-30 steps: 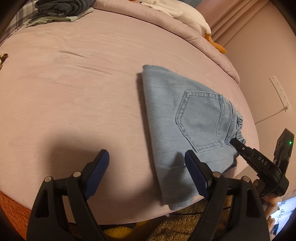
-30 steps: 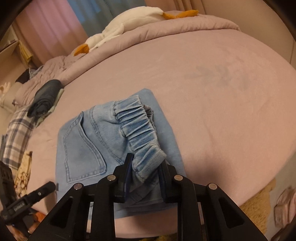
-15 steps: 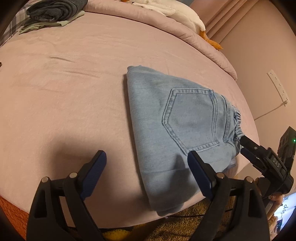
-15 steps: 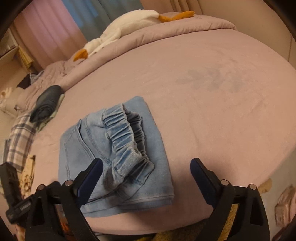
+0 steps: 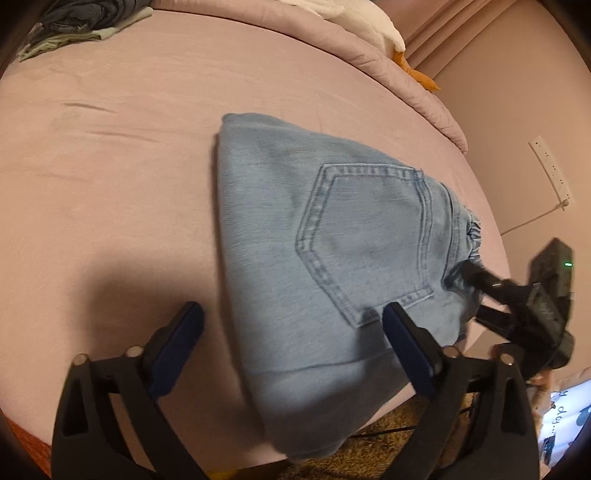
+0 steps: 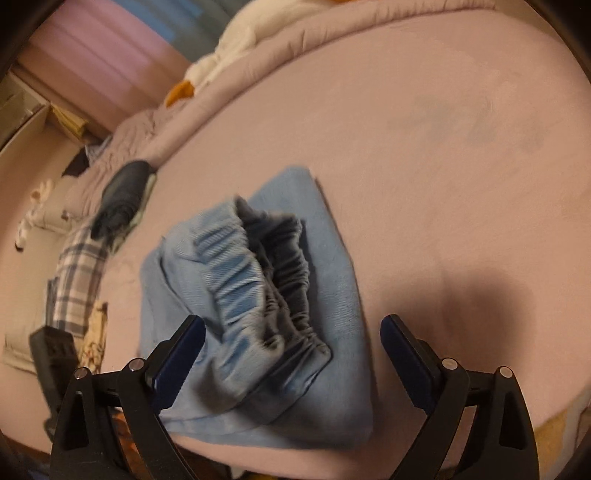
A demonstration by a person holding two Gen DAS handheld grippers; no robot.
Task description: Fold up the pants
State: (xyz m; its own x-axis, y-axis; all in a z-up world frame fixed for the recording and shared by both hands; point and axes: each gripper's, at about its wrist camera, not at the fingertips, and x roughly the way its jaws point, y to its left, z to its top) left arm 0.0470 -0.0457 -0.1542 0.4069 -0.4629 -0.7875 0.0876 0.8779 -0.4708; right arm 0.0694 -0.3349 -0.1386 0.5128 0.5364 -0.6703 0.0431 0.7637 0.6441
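Observation:
Light blue denim pants (image 5: 325, 258) lie folded into a compact stack near the front edge of the pink bed, back pocket up. In the right wrist view the pants (image 6: 255, 306) show their gathered elastic waistband on top, slightly open. My left gripper (image 5: 291, 339) is open, its fingers straddling the near edge of the stack without gripping it. My right gripper (image 6: 291, 347) is open too, wide around the waistband end; in the left wrist view the right gripper (image 5: 491, 295) sits at the stack's right end, fingers blurred.
A pink bed (image 5: 110, 184) carries a pile of dark folded clothes (image 5: 74, 22) at the far left, seen too as dark clothes (image 6: 122, 195) beside a plaid cloth (image 6: 77, 269). A white and orange plush (image 6: 221, 55) lies at the back. A wall socket (image 5: 550, 170) is at right.
My right gripper let go of the waistband and opened wide. The waistband has slumped open on top of the stack. My left gripper moved closer over the stack's near edge.

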